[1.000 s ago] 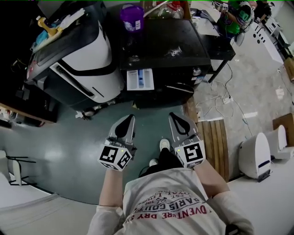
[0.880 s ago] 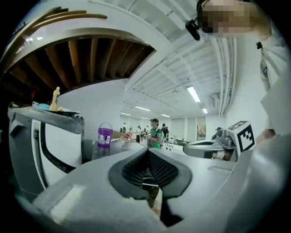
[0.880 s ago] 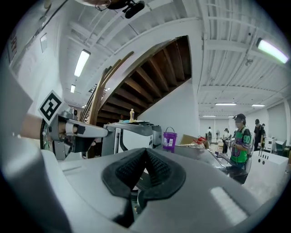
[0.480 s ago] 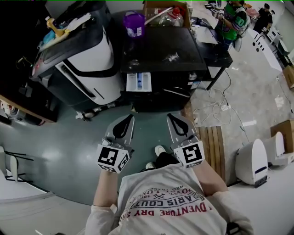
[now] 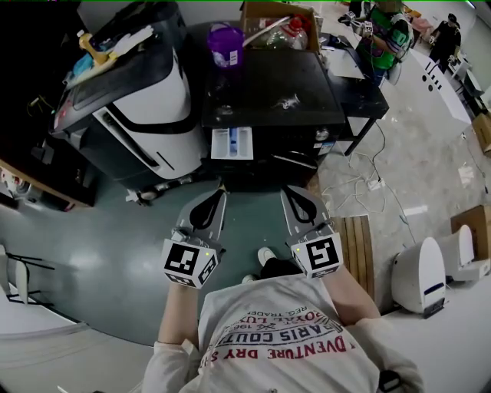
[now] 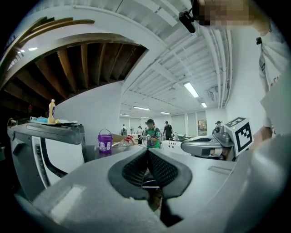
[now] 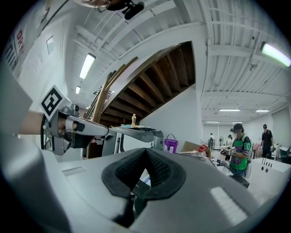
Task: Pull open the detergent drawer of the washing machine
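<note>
In the head view the black washing machine (image 5: 268, 77) stands ahead of me. Its white and blue detergent drawer (image 5: 232, 143) sticks out of the front panel, pulled open. My left gripper (image 5: 217, 192) and right gripper (image 5: 290, 192) hang side by side in front of the machine, below the drawer in the picture and apart from it. Both point level at the machine. In the left gripper view the left gripper (image 6: 148, 152) has its pads pressed together on nothing. The right gripper (image 7: 146, 152) is likewise shut and holds nothing.
A purple bucket (image 5: 225, 44) and a cardboard box (image 5: 280, 23) sit on the machine's top. A white and black appliance (image 5: 138, 100) stands to its left. A wooden pallet (image 5: 357, 246) and a white unit (image 5: 420, 265) lie to my right. People (image 5: 383, 31) stand further back.
Both grippers have risen a little, still side by side and shut. The drawer stays pulled out.
</note>
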`<state>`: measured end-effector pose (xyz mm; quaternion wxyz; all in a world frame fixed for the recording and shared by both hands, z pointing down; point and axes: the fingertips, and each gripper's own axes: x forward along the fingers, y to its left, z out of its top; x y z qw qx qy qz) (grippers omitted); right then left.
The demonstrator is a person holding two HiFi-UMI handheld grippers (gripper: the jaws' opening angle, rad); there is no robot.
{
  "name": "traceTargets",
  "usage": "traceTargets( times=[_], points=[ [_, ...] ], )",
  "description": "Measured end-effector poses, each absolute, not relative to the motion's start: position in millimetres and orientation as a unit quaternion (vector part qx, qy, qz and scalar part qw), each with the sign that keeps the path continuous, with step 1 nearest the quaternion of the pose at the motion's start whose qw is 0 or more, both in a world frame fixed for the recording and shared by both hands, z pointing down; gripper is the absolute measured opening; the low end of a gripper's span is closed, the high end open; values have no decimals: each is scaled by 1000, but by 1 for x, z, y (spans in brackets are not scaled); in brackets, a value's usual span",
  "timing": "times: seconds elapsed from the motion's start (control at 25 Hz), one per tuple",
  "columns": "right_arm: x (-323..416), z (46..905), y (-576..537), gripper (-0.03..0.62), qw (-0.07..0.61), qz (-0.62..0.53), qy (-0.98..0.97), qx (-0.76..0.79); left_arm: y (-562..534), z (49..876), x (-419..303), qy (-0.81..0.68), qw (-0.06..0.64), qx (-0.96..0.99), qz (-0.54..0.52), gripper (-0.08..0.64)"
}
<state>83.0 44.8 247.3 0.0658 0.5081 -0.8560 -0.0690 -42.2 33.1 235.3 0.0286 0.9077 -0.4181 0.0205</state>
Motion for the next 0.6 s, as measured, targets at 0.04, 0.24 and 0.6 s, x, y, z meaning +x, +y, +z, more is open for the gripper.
traceTargets(
  times=[0.04, 0.24, 0.6],
  points=[
    [84, 249, 43, 1, 68, -69, -855, 510, 32, 235, -43, -420, 30, 907, 20, -3],
    [84, 241, 40, 0, 44, -71, -855, 512, 24, 236, -48, -435, 44, 900, 7, -3],
    [83, 244, 34, 1, 41, -70, -852, 518, 21, 241, -54, -432, 36, 901, 15, -3]
  ],
)
